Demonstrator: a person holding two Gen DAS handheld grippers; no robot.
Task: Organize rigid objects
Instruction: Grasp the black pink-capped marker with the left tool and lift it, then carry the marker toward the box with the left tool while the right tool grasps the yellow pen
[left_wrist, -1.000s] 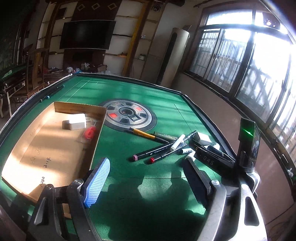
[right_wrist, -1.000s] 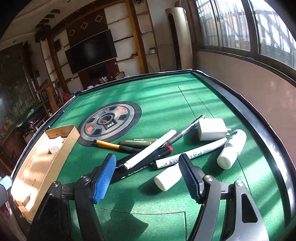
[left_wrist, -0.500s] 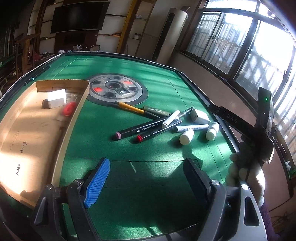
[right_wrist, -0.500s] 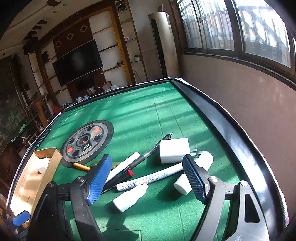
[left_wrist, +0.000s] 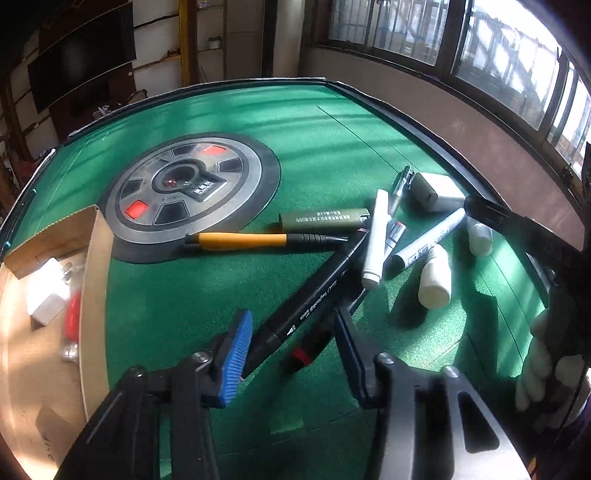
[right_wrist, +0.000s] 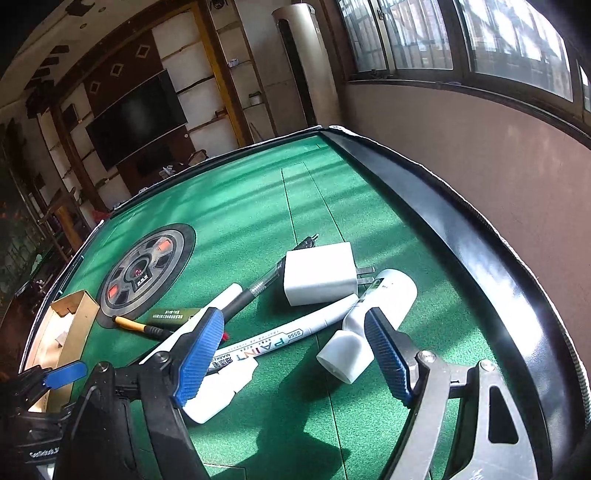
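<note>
Green felt covered the tabletop (left_wrist: 229, 110), its centre a round grey dial, with a cardboard tray (left_wrist: 94, 280) cut off at the left edge. Left gripper (left_wrist: 291, 347) had just been closing around two black markers (left_wrist: 314, 299); whether the ribbed blue pads pressed them could not be told. Right gripper (right_wrist: 291, 354) stood spread over a white paint marker (right_wrist: 280, 338) and two smooth white bottles (right_wrist: 373, 317), one part hidden behind its finger.

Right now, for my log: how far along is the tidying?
Done: one white charger and a red item lie in the cardboard box. In hand: the left gripper has just been closing its jaws around two black markers, grip unconfirmed; the right gripper hovers open. Left, among others: orange pen, paint marker, second charger, two white bottles.
</note>
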